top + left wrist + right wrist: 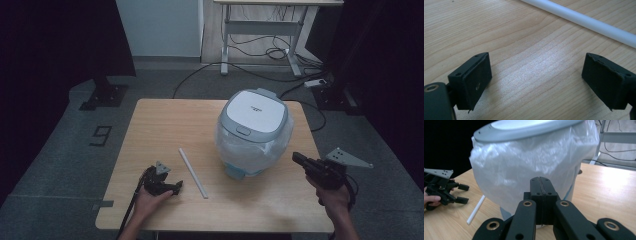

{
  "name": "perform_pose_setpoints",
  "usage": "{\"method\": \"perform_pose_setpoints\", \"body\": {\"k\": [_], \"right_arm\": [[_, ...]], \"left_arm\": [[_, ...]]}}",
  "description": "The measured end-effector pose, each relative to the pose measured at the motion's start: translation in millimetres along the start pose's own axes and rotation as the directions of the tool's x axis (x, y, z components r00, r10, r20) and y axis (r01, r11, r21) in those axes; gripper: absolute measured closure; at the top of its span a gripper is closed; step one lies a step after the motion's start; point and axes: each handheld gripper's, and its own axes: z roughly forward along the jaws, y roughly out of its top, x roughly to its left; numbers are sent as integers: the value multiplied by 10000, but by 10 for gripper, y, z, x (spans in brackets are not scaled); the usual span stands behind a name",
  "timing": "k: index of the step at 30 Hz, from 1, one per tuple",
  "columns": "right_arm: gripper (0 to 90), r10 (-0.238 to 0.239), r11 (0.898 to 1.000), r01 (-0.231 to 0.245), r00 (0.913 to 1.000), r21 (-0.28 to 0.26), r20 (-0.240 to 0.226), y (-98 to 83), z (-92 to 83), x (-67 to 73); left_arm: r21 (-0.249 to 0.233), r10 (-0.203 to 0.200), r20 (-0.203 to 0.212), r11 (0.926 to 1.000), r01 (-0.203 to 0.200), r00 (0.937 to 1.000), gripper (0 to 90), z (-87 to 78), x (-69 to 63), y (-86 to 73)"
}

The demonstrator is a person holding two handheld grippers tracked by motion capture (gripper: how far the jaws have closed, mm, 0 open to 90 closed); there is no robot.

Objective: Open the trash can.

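A small bin with a grey-and-white lid (254,114) stands right of the middle of the wooden table (160,125). A translucent white plastic bag (250,147) hangs down around its body. A thin white rod (193,173) lies flat to the bin's left. My left gripper (177,187) rests on the table near the front left, open with bare wood between its jaws (536,80), and the rod (584,21) lies just beyond them. My right gripper (296,157) hovers off the bin's right side. Its jaws are shut together on nothing (541,182), pointing at the bag (524,162).
Behind the table stands a desk frame (260,30) with loose cables on the floor, and a power strip (317,82) lies at the back right. A black "9" mark (101,135) is on the floor at the left. Dark curtains hang on both sides.
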Motion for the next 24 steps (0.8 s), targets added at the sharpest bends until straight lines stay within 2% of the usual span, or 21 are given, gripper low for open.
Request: {"method": "perform_pose_setpoints", "body": {"k": [8, 9, 15, 24], "right_arm": [[900, -84, 9997, 76, 9993, -216, -358, 190, 11, 20], [900, -164, 9994, 149, 9986, -317, -495, 267, 17, 40], [900, -427, 9980, 390, 9960, -492, -780, 453, 69, 113], [900, -635, 9977, 606, 9920, -298, -1089, 640, 234, 221]], "left_arm": [[-2, -18, -14, 10000, 18, 10000, 87, 1, -2, 1], [-1, -19, -18, 10000, 19, 10000, 86, 1, -2, 1], [15, -22, -16, 10000, 22, 10000, 86, -1, -3, 2], [18, -19, -13, 10000, 19, 10000, 86, -1, -2, 2]]}}
